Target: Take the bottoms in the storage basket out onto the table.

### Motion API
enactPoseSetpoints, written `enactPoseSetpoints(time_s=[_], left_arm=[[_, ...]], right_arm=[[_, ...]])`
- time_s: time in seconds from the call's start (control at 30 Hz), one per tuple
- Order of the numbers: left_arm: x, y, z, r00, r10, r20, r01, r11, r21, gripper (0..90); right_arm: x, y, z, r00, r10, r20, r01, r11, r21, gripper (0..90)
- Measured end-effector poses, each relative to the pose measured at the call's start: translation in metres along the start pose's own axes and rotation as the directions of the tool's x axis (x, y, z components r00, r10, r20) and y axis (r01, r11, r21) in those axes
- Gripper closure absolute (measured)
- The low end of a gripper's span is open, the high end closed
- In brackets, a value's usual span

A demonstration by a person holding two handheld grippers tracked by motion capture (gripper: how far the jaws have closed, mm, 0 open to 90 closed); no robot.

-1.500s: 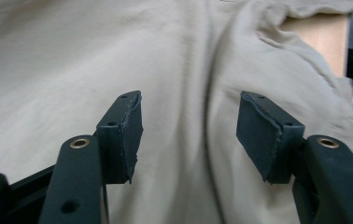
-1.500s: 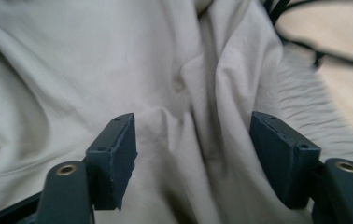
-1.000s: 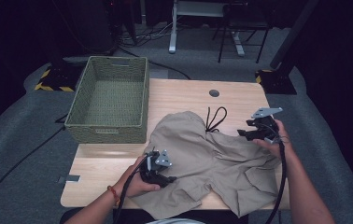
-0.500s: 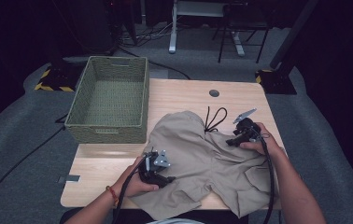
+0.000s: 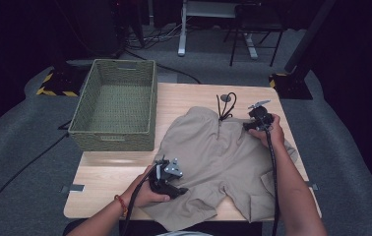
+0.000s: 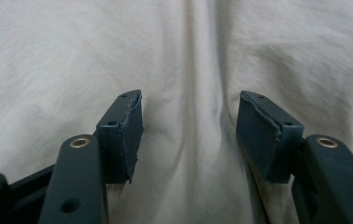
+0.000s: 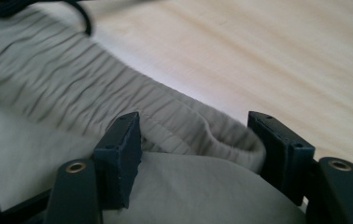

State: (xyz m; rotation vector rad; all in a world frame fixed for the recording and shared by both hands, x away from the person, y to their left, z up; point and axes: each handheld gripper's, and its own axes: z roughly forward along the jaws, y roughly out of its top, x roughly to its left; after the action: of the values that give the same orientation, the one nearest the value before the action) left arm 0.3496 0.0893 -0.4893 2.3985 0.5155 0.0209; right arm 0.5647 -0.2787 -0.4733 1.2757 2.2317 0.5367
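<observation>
High view: a pair of beige shorts (image 5: 218,157) lies spread over the right half of the wooden table (image 5: 110,172), legs reaching the near edge and waistband toward the far edge. The left gripper (image 5: 167,178) rests on a leg near the near edge; the right gripper (image 5: 254,123) sits at the waistband by the black drawstring (image 5: 225,105). A green woven basket (image 5: 115,110) stands at the far left corner. Grey carpet surrounds the table, with a chair and desk legs in the dark room behind.

Left gripper view: the jaws stand open on flat cloth, a soft ridge running between them, nothing pinched.

Right gripper view: the jaws stand open astride the gathered elastic waistband (image 7: 165,116), bare wood beyond. The pads do not yet press. A good grip would likely take the full thickness of the band well inside its edge, clear of the drawstring, before any lift or fold.
</observation>
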Motion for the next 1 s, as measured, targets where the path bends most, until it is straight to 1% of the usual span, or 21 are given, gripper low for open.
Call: enactPoseSetpoints(time_s=[0.03, 0.1, 0.17, 0.2, 0.23, 0.3, 0.33, 0.37, 0.4, 0.43, 0.53, 0.6, 0.67, 0.7, 0.77, 0.8, 0.83, 0.87, 0.93, 0.97, 1.0], left_arm=[[0.000, 0.000, 0.000, 0.9999, -0.009, 0.015, 0.009, 1.0000, -0.003, 41.8], [0.000, 0.000, 0.000, 0.9998, -0.007, 0.020, 0.007, 1.0000, -0.004, 41.9], [-0.002, -0.001, -0.001, 0.9998, -0.010, 0.017, 0.010, 0.9999, 0.003, 41.9], [-0.002, -0.001, -0.001, 0.9999, -0.005, 0.010, 0.005, 1.0000, 0.005, 41.9], [-0.003, -0.001, -0.002, 1.0000, 0.002, 0.002, -0.002, 1.0000, 0.007, 41.7], [-0.005, -0.003, -0.007, 0.9998, 0.017, -0.012, -0.017, 0.9998, 0.011, 41.5], [-0.007, -0.004, -0.009, 0.9991, 0.023, -0.036, -0.022, 0.9997, 0.013, 41.3], [-0.008, -0.005, -0.014, 0.9982, 0.032, -0.051, -0.031, 0.9993, 0.019, 40.8], [-0.010, -0.007, -0.018, 0.9978, 0.040, -0.053, -0.039, 0.9991, 0.016, 40.7], [-0.012, -0.010, -0.022, 0.9969, 0.049, -0.061, -0.048, 0.9987, 0.016, 40.6], [-0.013, -0.019, -0.026, 0.9963, 0.032, -0.080, -0.030, 0.9993, 0.020, 40.0], [-0.010, -0.023, -0.026, 0.9968, 0.009, -0.080, -0.007, 0.9997, 0.024, 39.7], [-0.007, -0.025, -0.024, 0.9980, -0.014, -0.062, 0.014, 0.9999, 0.010, 39.0], [-0.006, -0.025, -0.023, 0.9980, -0.023, -0.058, 0.024, 0.9996, 0.014, 38.8], [-0.005, -0.024, -0.019, 0.9987, -0.025, -0.046, 0.025, 0.9996, 0.012, 37.2], [-0.004, -0.024, -0.018, 0.9990, -0.030, -0.032, 0.030, 0.9996, 0.002, 36.9], [-0.004, -0.023, -0.017, 0.9990, -0.034, -0.029, 0.034, 0.9994, -0.005, 36.9], [-0.003, -0.023, -0.016, 0.9991, -0.038, -0.020, 0.038, 0.9991, -0.017, 36.9], [-0.003, -0.022, -0.011, 0.9990, -0.046, 0.003, 0.046, 0.9976, -0.052, 36.7], [-0.003, -0.020, -0.008, 0.9988, -0.048, 0.004, 0.048, 0.9966, -0.067, 36.7], [-0.003, -0.019, -0.007, 0.9990, -0.045, 0.006, 0.045, 0.9967, -0.068, 36.7]], right_arm=[[-0.001, 0.002, 0.001, 0.9995, 0.016, 0.026, -0.016, 1.000, -0.010, 36.6], [-0.002, 0.003, -0.001, 0.9990, 0.020, 0.040, -0.018, 0.998, -0.056, 38.2], [-0.007, 0.000, -0.013, 0.9980, 0.062, 0.013, -0.060, 0.990, -0.129, 40.0], [-0.014, -0.003, -0.024, 0.9960, 0.082, -0.036, -0.087, 0.981, -0.175, 39.3], [-0.017, -0.005, -0.031, 0.9944, 0.090, -0.057, -0.099, 0.977, -0.187, 39.3], [-0.027, -0.014, -0.050, 0.9955, 0.075, -0.058, -0.085, 0.976, -0.201, 39.2], [-0.034, -0.022, -0.058, 0.9959, 0.052, -0.074, -0.064, 0.983, -0.172, 39.0], [-0.037, -0.028, -0.062, 0.9966, 0.044, -0.069, -0.053, 0.988, -0.144, 39.0], [-0.041, -0.037, -0.067, 0.9978, 0.030, -0.059, -0.037, 0.992, -0.119, 39.0], [-0.045, -0.048, -0.071, 0.9972, 0.020, -0.072, -0.027, 0.996, -0.089, 38.7], [-0.049, -0.078, -0.079, 0.9952, -0.022, -0.096, 0.022, 1.000, -0.001, 38.1], [-0.045, -0.100, -0.081, 0.9860, -0.026, -0.165, 0.034, 0.998, 0.044, 40.1], [-0.038, -0.112, -0.081, 0.9714, -0.063, -0.229, 0.077, 0.995, 0.056, 47.4], [-0.032, -0.118, -0.081, 0.9607, -0.079, -0.266, 0.097, 0.994, 0.053, 51.9], [-0.020, -0.127, -0.084, 0.9421, -0.116, -0.315, 0.127, 0.992, 0.014, 67.2], [-0.018, -0.128, -0.085, 0.9336, -0.111, -0.341, 0.115, 0.993, -0.008, 74.3], [-0.015, -0.130, -0.088, 0.9133, -0.099, -0.395, 0.084, 0.995, -0.056, 84.1], [-0.013, -0.131, -0.088, 0.9105, -0.103, -0.400, 0.080, 0.994, -0.073, 87.8], [-0.003, -0.132, -0.085, 0.9212, -0.135, -0.365, 0.111, 0.990, -0.087, 89.5], [0.000, -0.132, -0.083, 0.9241, -0.138, -0.356, 0.109, 0.989, -0.100, 89.5], [0.001, -0.131, -0.080, 0.9279, -0.116, -0.354, 0.081, 0.990, -0.112, 88.8]])
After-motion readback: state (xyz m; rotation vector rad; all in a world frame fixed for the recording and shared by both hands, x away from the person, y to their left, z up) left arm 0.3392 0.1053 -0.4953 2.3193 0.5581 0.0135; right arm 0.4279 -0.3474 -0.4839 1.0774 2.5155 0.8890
